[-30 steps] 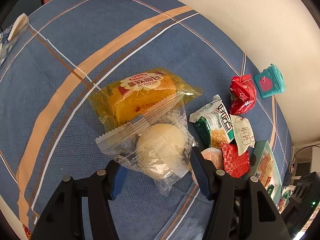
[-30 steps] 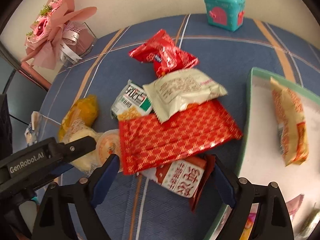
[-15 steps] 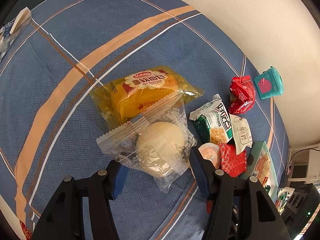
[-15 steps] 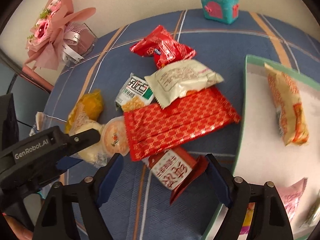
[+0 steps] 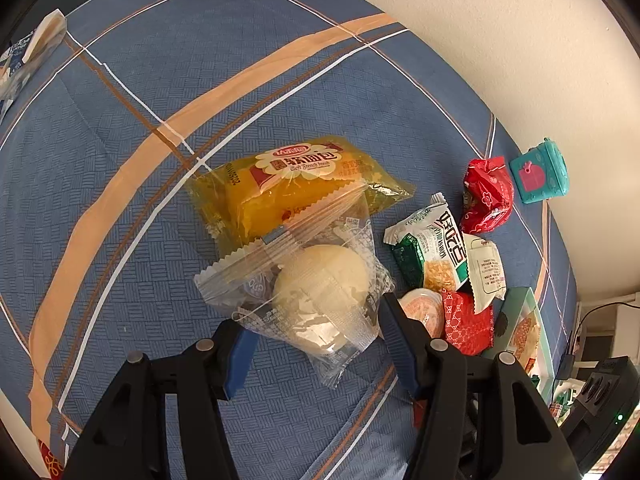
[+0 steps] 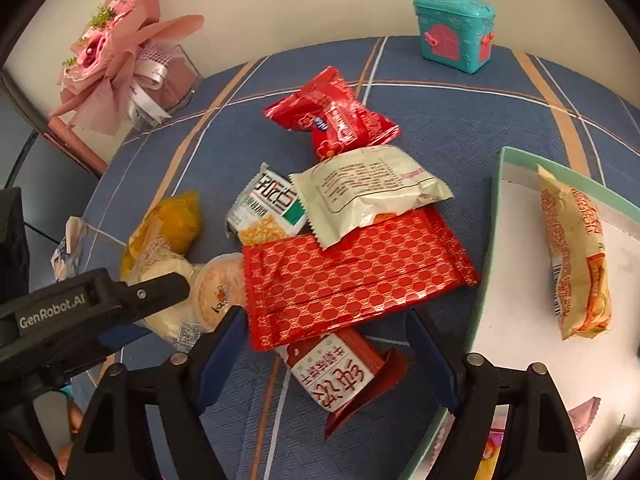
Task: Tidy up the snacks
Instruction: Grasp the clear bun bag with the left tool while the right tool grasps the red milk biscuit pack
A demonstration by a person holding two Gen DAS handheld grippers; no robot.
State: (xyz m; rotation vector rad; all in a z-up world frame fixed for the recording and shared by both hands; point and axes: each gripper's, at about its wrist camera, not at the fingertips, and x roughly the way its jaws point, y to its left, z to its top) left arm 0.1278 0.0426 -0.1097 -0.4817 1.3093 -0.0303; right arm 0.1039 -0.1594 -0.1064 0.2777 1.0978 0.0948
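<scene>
Red snack packets (image 6: 352, 276), three; one tray (image 6: 486, 264)

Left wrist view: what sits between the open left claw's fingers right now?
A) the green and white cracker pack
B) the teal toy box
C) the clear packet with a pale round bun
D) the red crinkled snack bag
C: the clear bun packet lies between the spread fingers of the left claw, overlapping the yellow bread pack beyond it; the fingers have not closed on it.
</scene>
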